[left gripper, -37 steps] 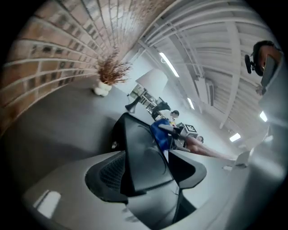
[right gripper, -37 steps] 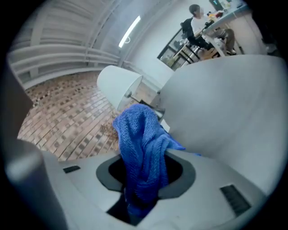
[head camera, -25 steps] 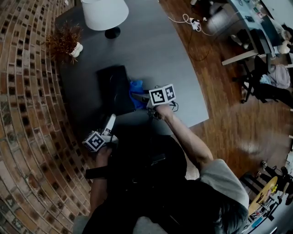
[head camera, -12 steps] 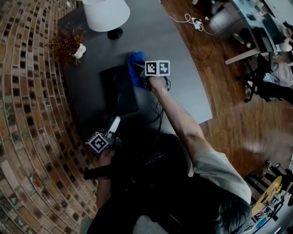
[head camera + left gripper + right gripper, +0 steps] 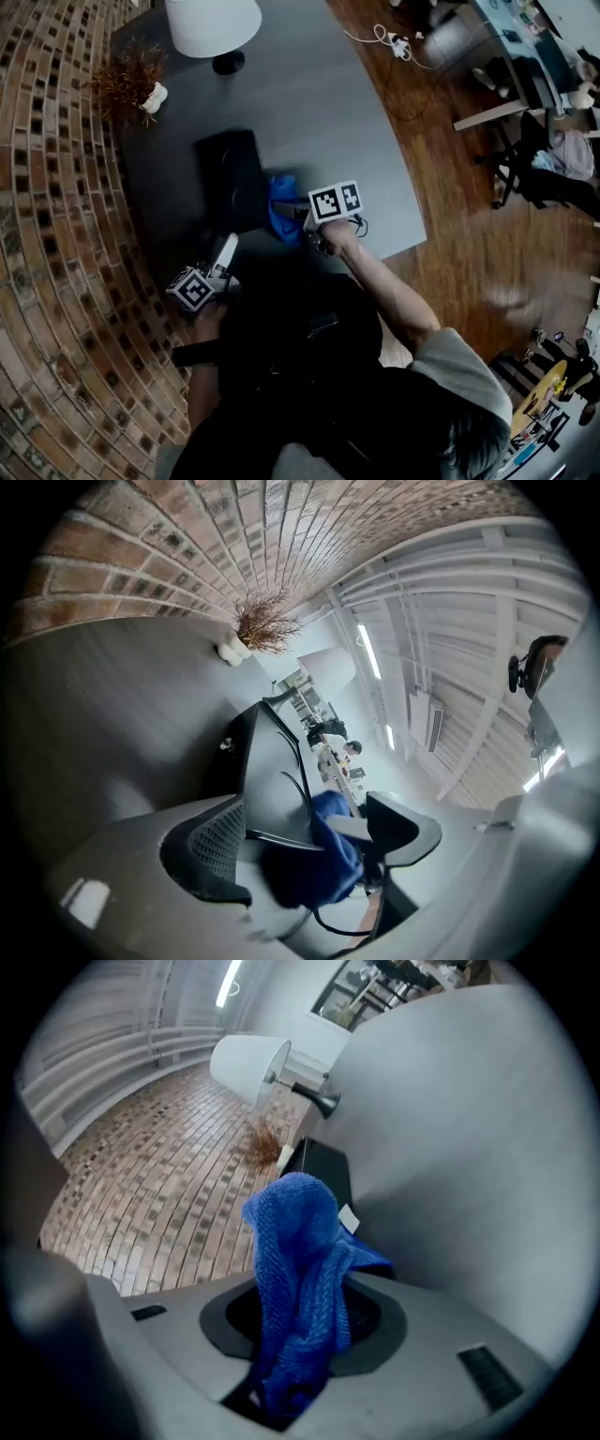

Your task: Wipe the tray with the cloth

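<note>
The black tray [image 5: 225, 173] lies on the grey table [image 5: 319, 103]. A blue cloth [image 5: 280, 208] hangs at the tray's near right edge, with my right gripper [image 5: 298, 214] shut on it. In the right gripper view the cloth [image 5: 298, 1269] bunches up out of the right gripper [image 5: 300, 1340], with the tray [image 5: 324, 1174] beyond. My left gripper [image 5: 226, 249] sits just short of the tray's near edge; its jaws have just been opening and grip nothing. In the left gripper view the tray [image 5: 270, 761] and the cloth [image 5: 328, 855] show beyond the left gripper [image 5: 309, 841].
A white lamp [image 5: 214, 28] and a dried plant in a small white pot [image 5: 139, 86] stand at the table's far end. A brick wall [image 5: 47, 234] runs along the left. The table's right edge drops to a wooden floor with cables [image 5: 394, 47] and office chairs [image 5: 544, 169].
The right gripper swept the cloth to the tray's far end, then pulled it back to the near right edge. The left gripper has stayed by the near edge.
</note>
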### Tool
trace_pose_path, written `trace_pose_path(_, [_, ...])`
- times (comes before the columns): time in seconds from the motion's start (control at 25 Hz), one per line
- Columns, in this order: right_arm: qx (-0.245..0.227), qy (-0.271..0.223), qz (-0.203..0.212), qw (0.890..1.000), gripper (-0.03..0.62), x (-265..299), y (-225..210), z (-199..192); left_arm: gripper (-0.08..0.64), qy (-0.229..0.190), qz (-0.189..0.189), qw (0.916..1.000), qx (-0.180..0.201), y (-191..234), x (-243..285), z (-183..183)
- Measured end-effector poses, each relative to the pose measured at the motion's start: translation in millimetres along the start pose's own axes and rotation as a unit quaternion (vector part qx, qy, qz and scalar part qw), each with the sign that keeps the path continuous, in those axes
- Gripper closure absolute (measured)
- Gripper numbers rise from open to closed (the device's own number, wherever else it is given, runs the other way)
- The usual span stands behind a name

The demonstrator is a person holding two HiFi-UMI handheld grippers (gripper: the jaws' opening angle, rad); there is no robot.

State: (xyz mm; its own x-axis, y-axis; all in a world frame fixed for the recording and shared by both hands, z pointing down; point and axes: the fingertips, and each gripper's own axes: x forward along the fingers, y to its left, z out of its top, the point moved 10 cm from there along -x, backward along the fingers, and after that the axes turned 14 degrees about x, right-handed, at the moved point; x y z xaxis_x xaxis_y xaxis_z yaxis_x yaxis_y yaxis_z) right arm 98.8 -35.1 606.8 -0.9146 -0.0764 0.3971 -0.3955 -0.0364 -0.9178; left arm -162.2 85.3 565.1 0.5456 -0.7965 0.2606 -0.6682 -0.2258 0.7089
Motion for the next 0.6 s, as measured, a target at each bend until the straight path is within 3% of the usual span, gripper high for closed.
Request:
trace_pose_path(0.08, [-0.013,0.049,-0.010,0.999,0.460,-11,-3,-26,0.161,-0.001,0.003,1.0000,-0.007,2,-1,-2])
trace_pose_path(0.16, [-0.063,0.040,-0.043,0.996,0.460,-20,-2,-8,0.161,-0.002,0.003,0.9999,-0.016,2,-2,-3])
trace_pose_path(0.32, [-0.154,-0.120,-0.101,0.976,0.460,-2,12,109,0.161,-0.010,-0.004,0.9997,-0.020,0,-1,-2])
trace_pose_path(0.44, [-0.143,-0.178,-0.106,0.968,0.459,39,16,179,0.161,-0.008,-0.004,0.9996,-0.026,-4,0,-4])
trace_pose_path(0.6, [-0.095,-0.154,-0.129,0.975,0.459,62,2,191,0.161,0.005,-0.009,0.9998,-0.016,-5,4,-5])
